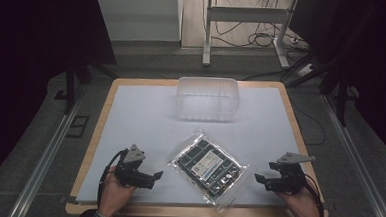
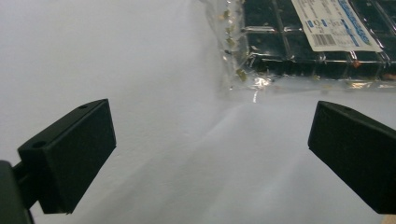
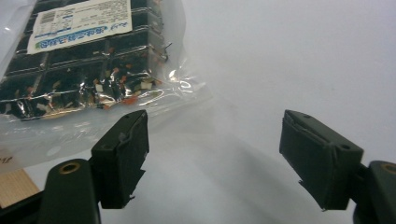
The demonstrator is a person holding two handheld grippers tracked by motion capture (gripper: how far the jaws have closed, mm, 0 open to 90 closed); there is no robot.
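On the white table (image 1: 130,115), your hands rest low at the near edge, either side of the sealed bag of dark trays (image 1: 208,165), which lies flat between them. Your left gripper (image 1: 158,175) points right toward it, jaws wide apart and empty. Your right gripper (image 1: 257,177) points left, jaws likewise spread, holding nothing.

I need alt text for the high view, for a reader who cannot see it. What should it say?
A sealed clear bag of dark trays with a white label lies on a white table, between the open left gripper and open right gripper, each held in a hand. A clear plastic box stands at the far edge.
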